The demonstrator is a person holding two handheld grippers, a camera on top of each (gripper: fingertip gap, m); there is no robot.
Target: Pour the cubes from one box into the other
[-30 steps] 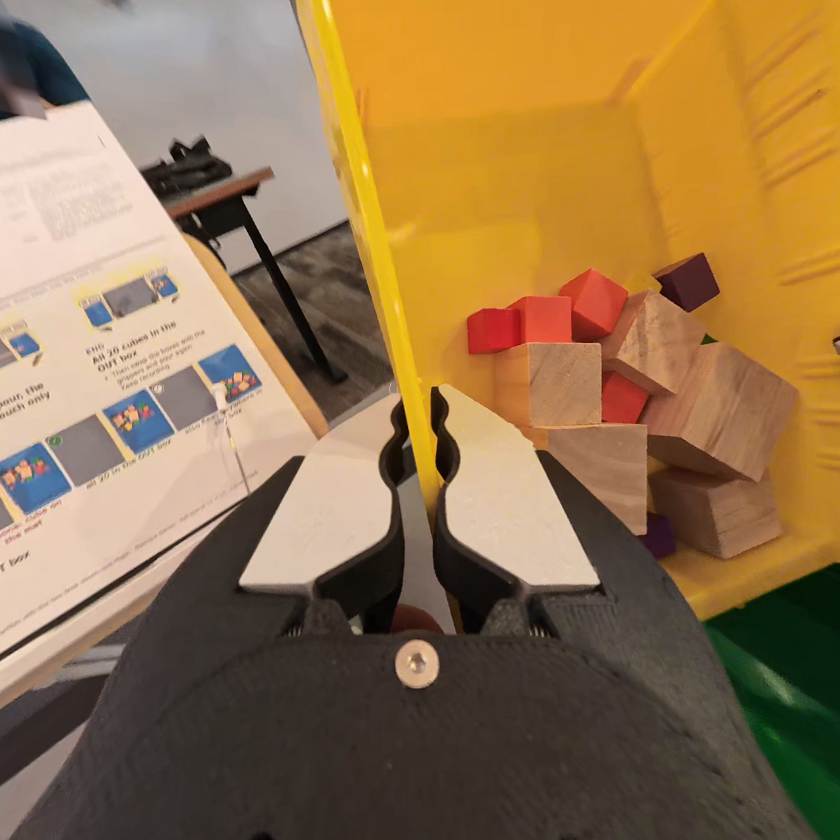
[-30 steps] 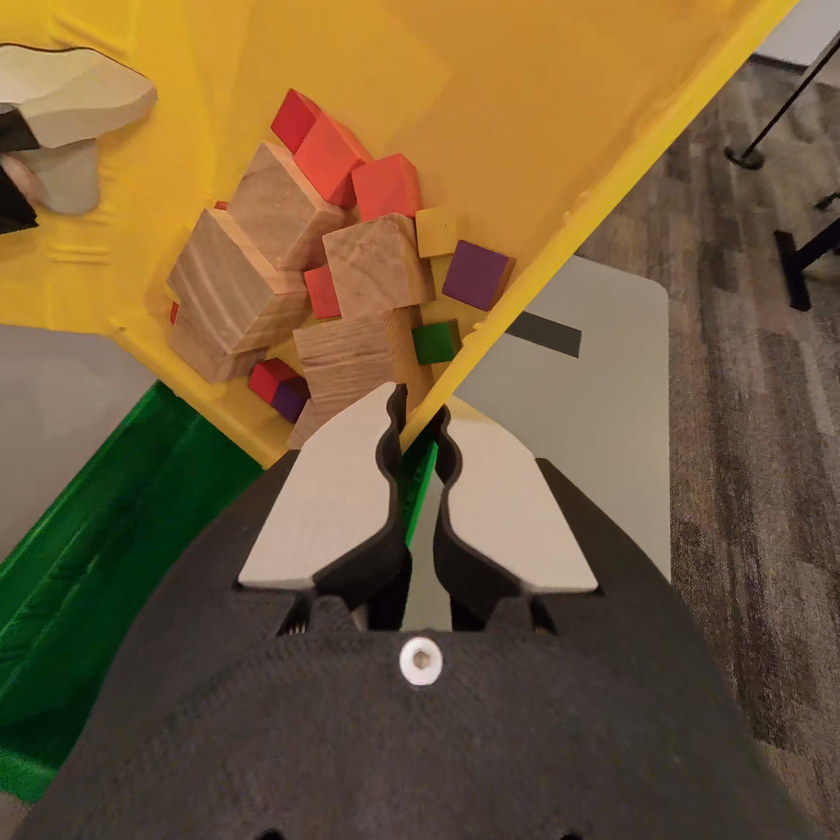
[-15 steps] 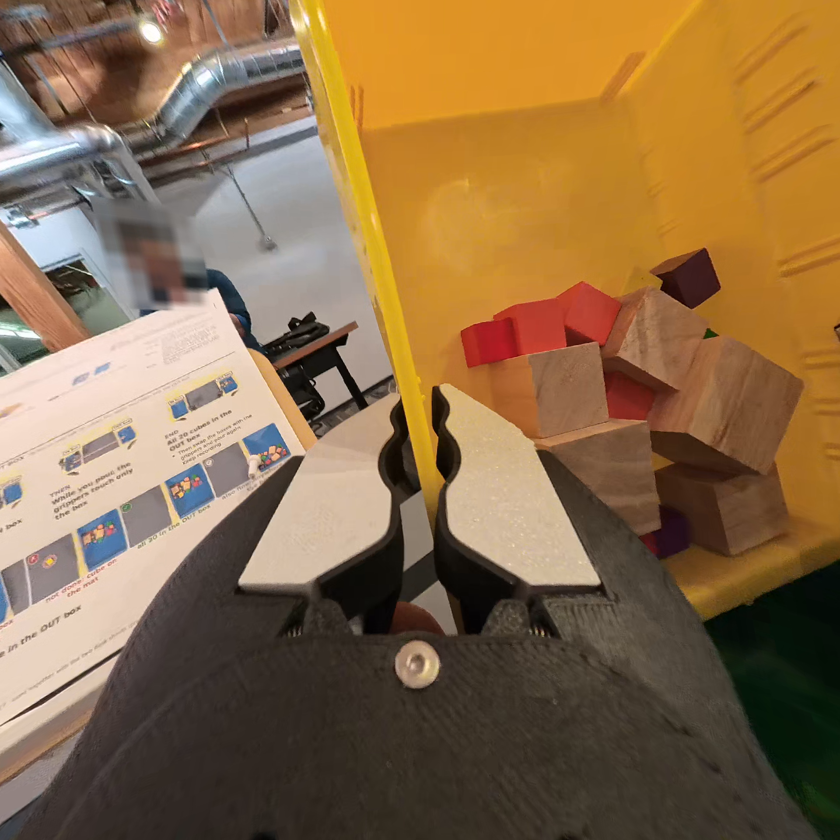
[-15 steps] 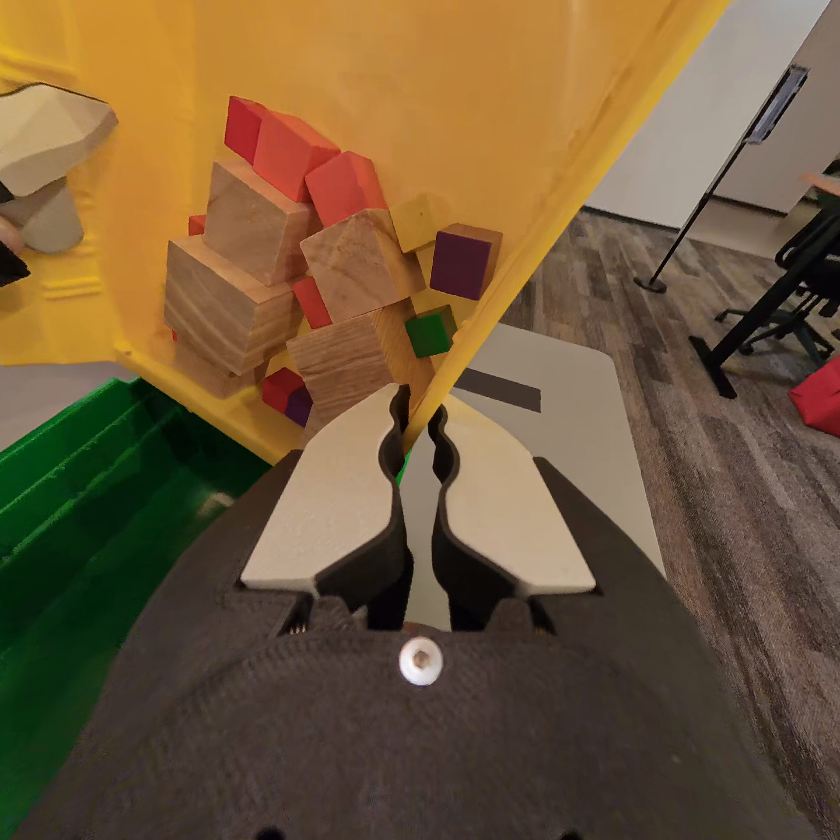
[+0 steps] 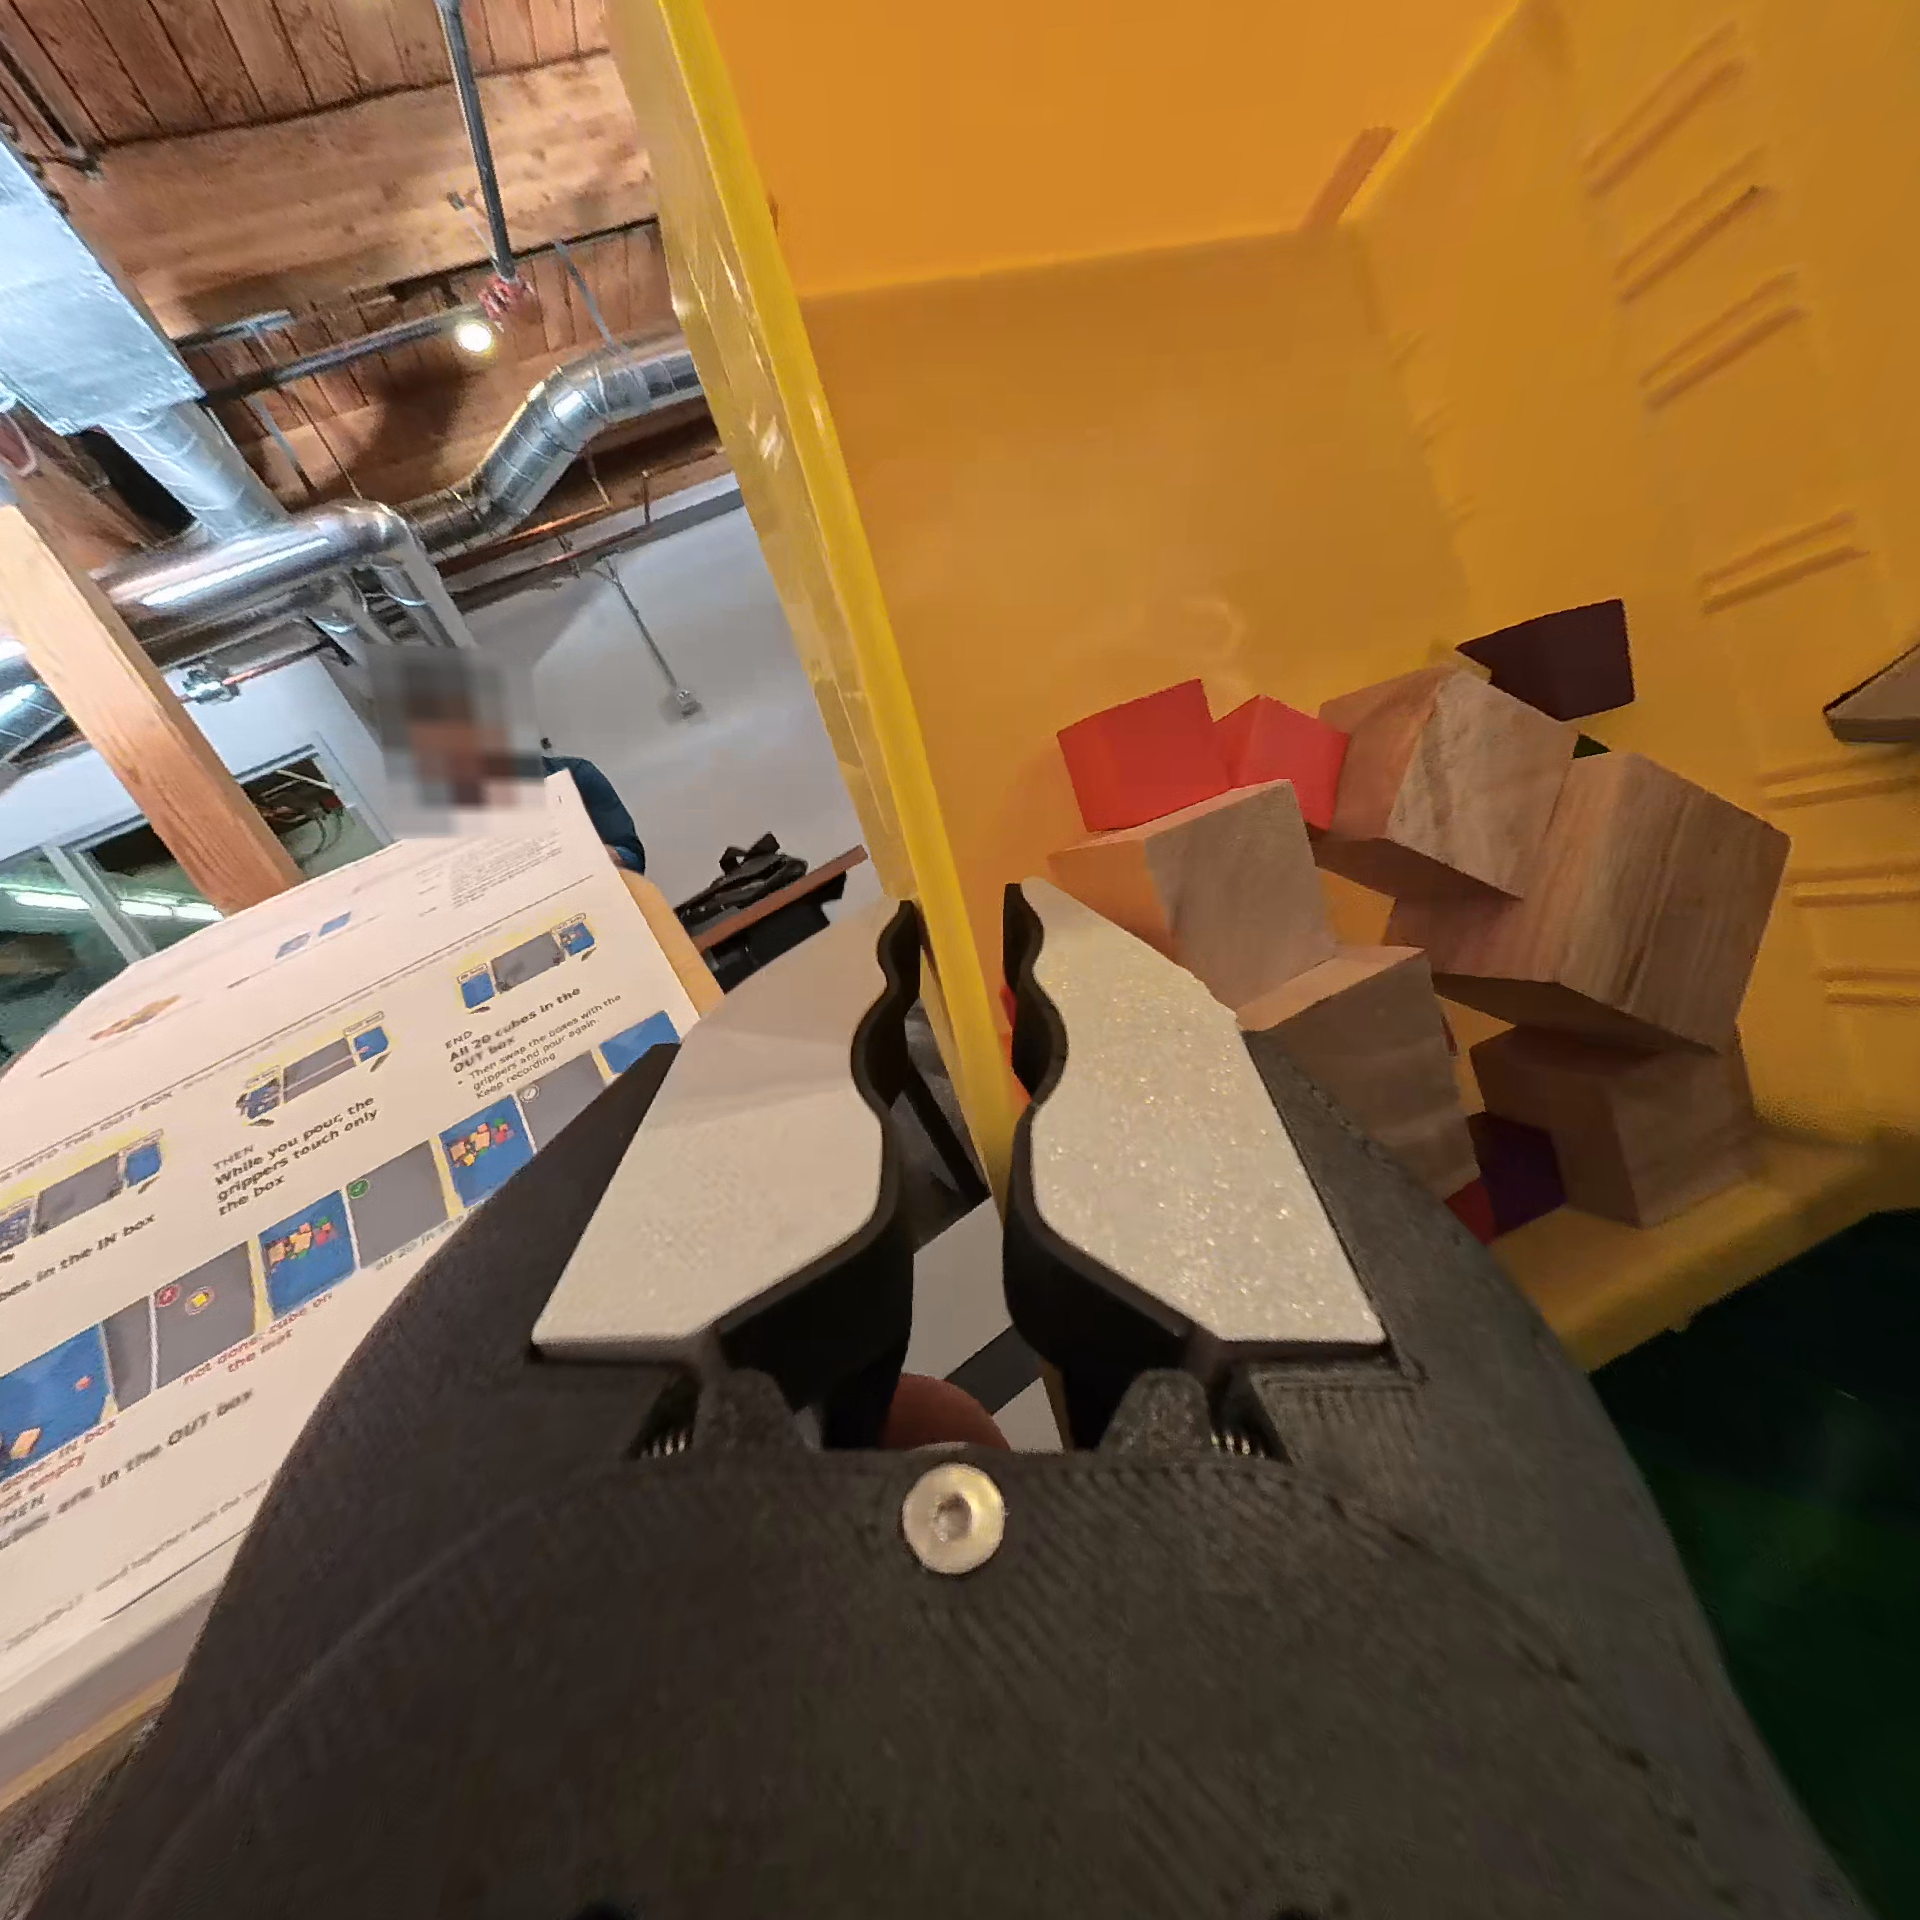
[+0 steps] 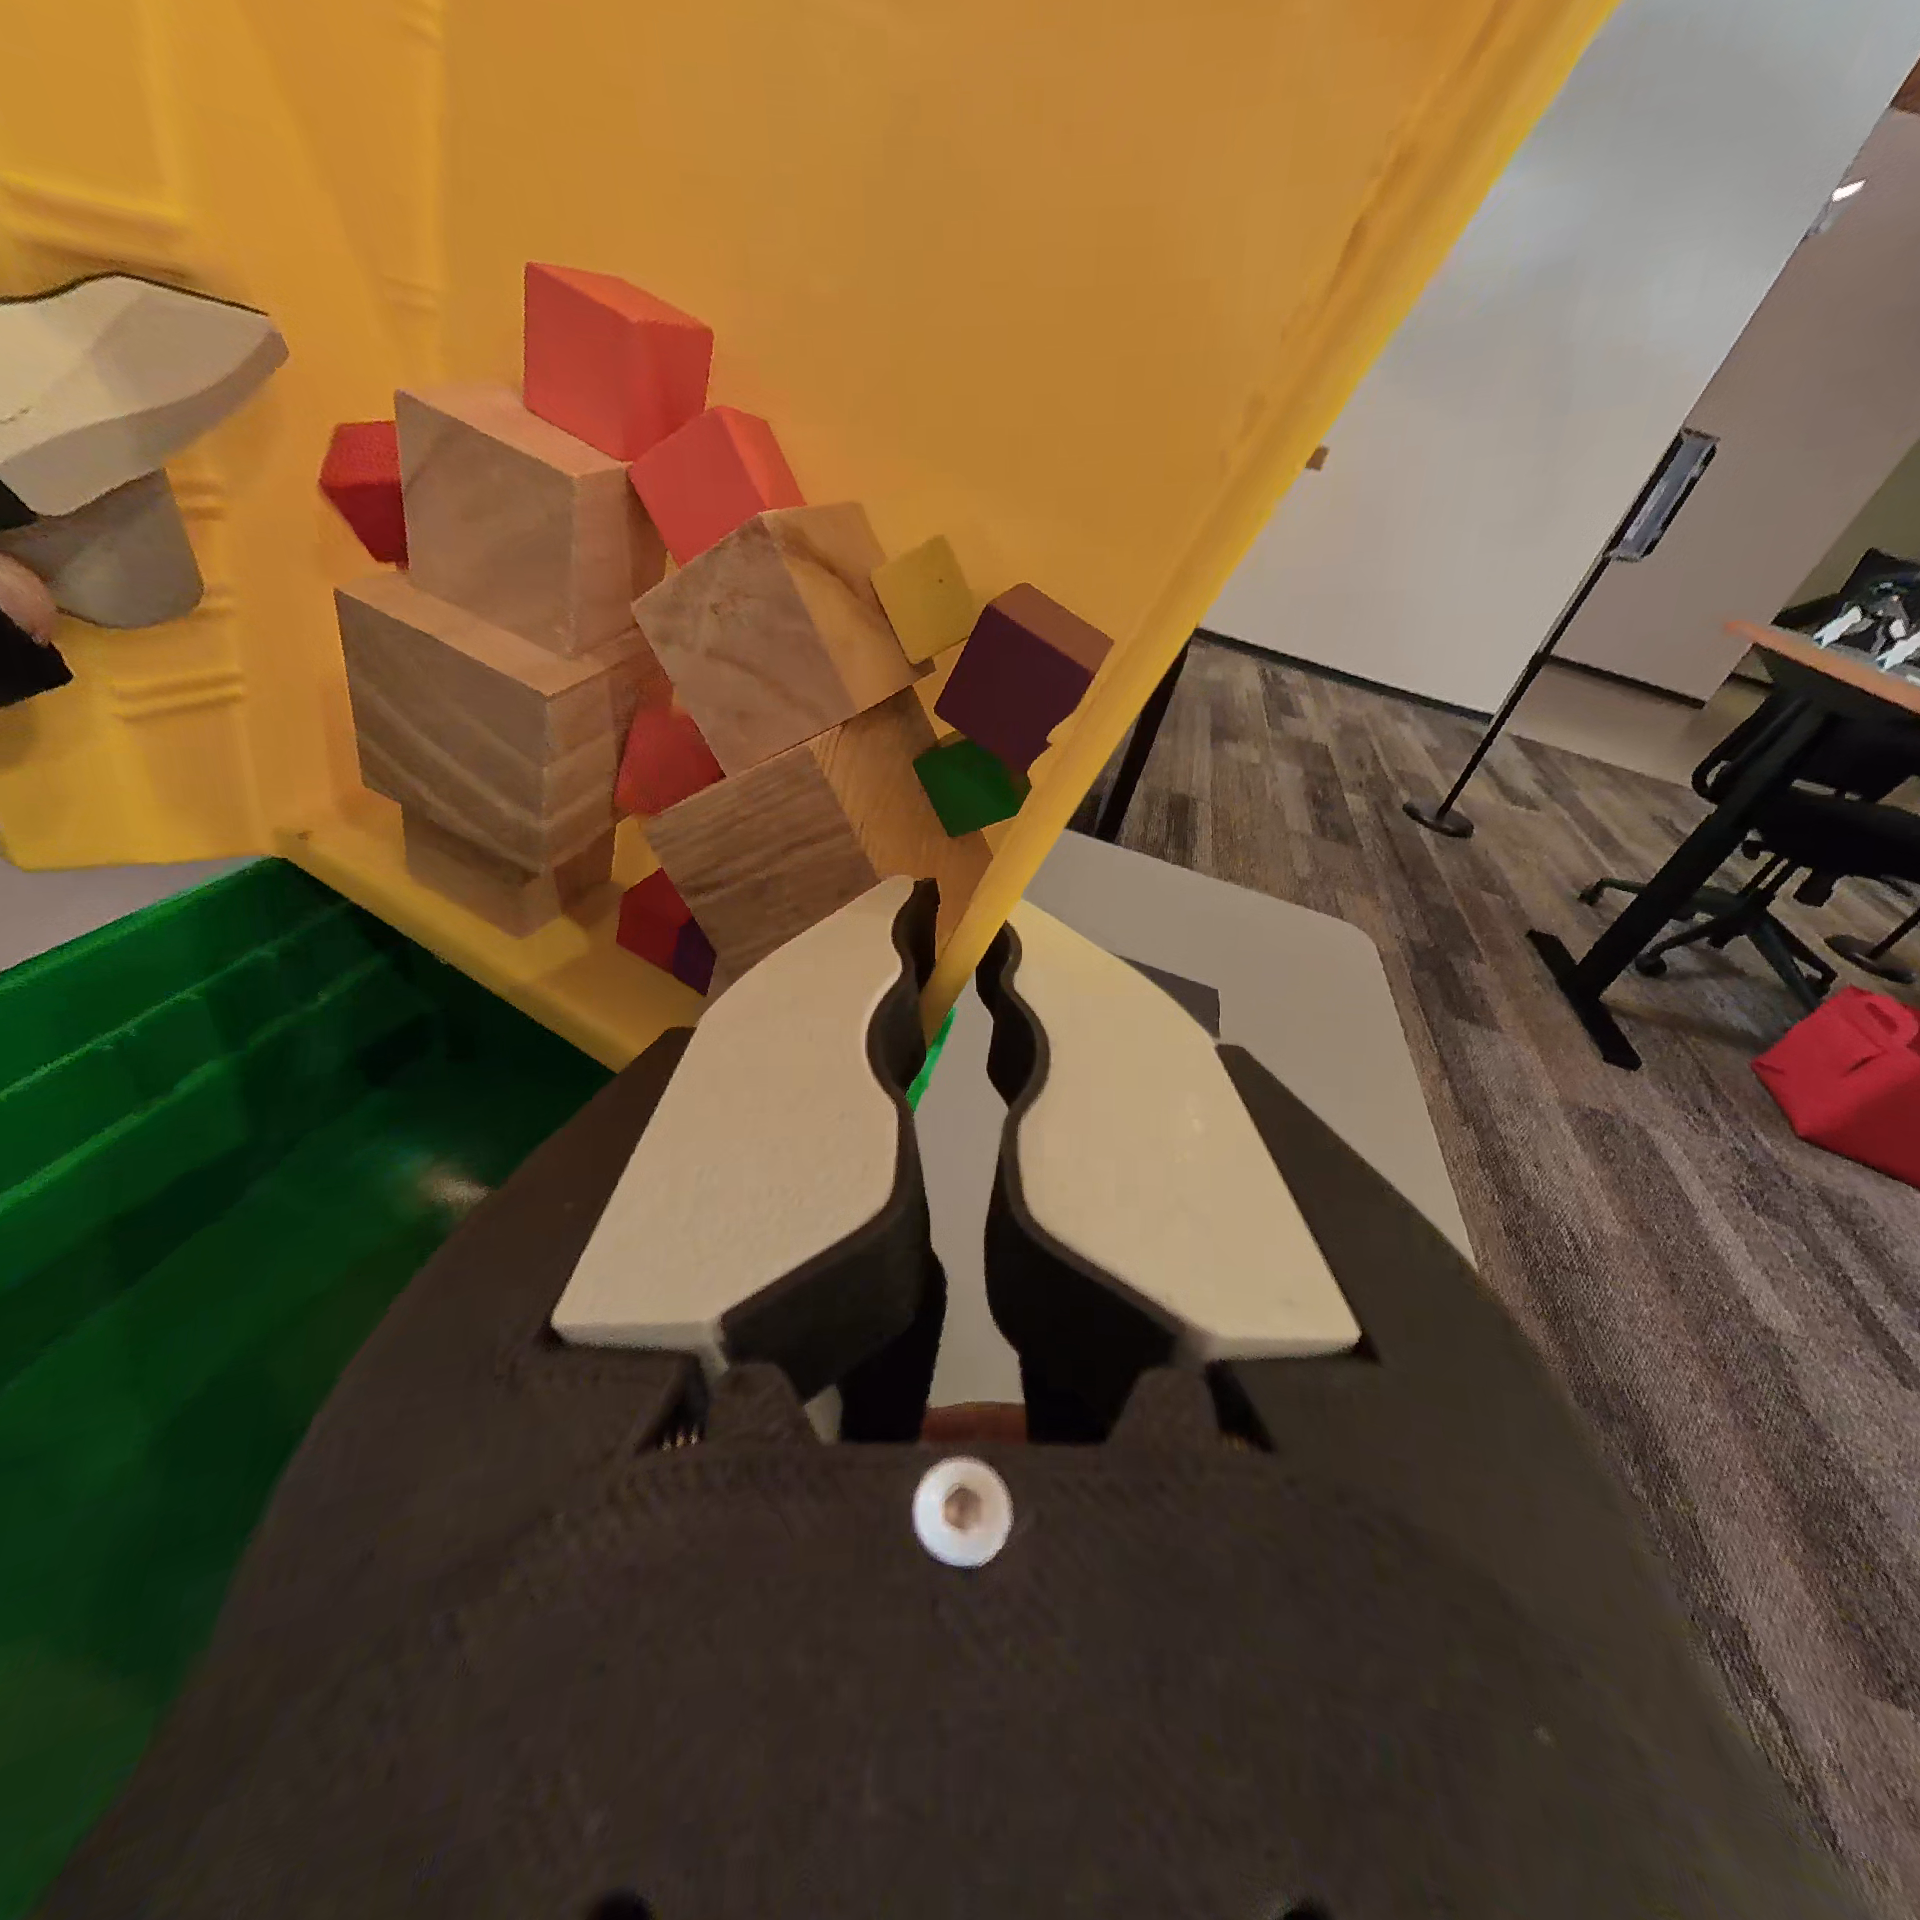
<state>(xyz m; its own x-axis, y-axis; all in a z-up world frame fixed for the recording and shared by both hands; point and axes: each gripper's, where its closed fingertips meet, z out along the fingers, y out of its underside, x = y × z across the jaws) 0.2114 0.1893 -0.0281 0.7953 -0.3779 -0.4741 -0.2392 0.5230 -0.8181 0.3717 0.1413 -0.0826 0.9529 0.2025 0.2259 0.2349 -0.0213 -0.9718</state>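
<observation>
We have tipped the yellow box (image 6: 935, 260) steeper than a moment ago, and the cubes (image 6: 582, 665) have piled against its low edge, above the green box (image 6: 187, 1091); we judge they will soon fall. The left gripper (image 5: 961, 914) and right gripper (image 6: 956, 914) each pinch a wall of the box, nearly closed.

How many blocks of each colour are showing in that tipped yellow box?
Plain wood cubes: 5
Red cubes: 5
Purple cubes: 2
Yellow cube: 1
Green cube: 1
Total showing in the yellow box: 14; more may be hidden.
</observation>
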